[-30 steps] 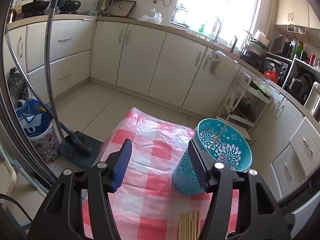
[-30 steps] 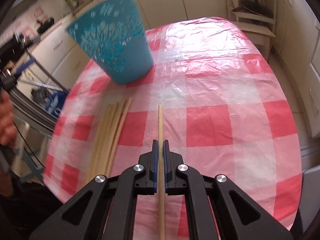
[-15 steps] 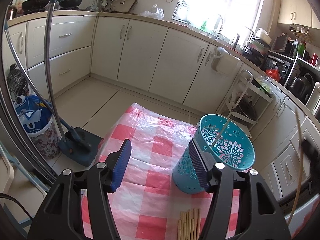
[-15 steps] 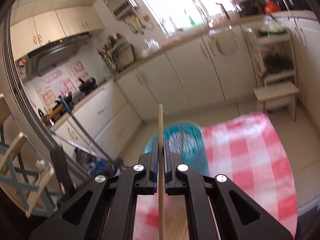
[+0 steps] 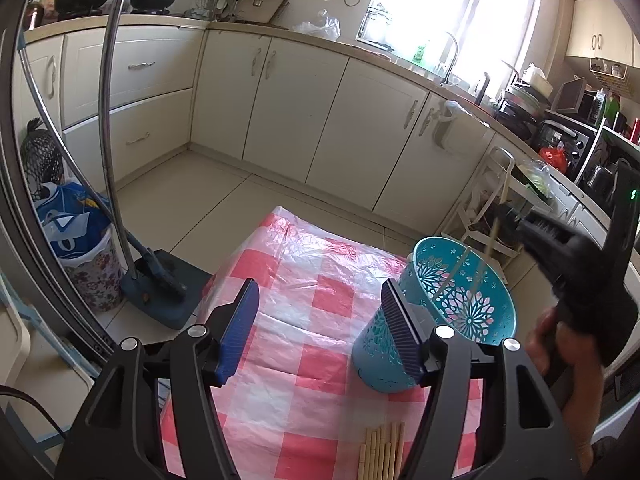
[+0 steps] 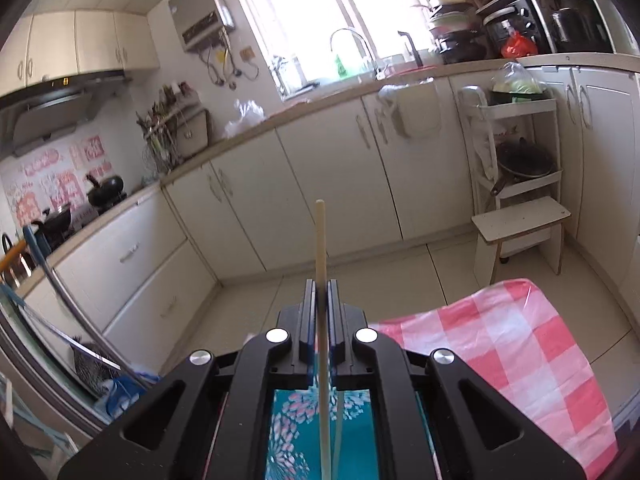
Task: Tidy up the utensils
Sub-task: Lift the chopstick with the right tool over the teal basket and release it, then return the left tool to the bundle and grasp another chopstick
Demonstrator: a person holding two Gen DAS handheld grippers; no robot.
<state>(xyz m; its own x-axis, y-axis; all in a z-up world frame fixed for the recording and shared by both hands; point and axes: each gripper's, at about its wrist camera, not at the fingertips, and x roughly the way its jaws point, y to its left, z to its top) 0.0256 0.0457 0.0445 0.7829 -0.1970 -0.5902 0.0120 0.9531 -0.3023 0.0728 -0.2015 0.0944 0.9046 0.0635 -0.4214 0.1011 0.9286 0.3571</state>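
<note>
Cream cabinets (image 5: 352, 120) wrap across frame middle under beige countertop (image 5: 280, 34). Bright window (image 5: 452, 4) upper right, daylight flooding in. Pale tiled floor (image 5: 200, 200) centre. Water heater (image 6: 200, 10) on wall upper left; white shelf rack (image 6: 516, 152) at right.

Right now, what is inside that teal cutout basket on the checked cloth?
The teal basket already holds one thin wooden chopstick leaning against its wall. The right gripper carries another chopstick above it. The basket's bottom is hidden.

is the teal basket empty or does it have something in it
Not empty: one chopstick leans inside the teal basket, its tip against the rim.
</note>
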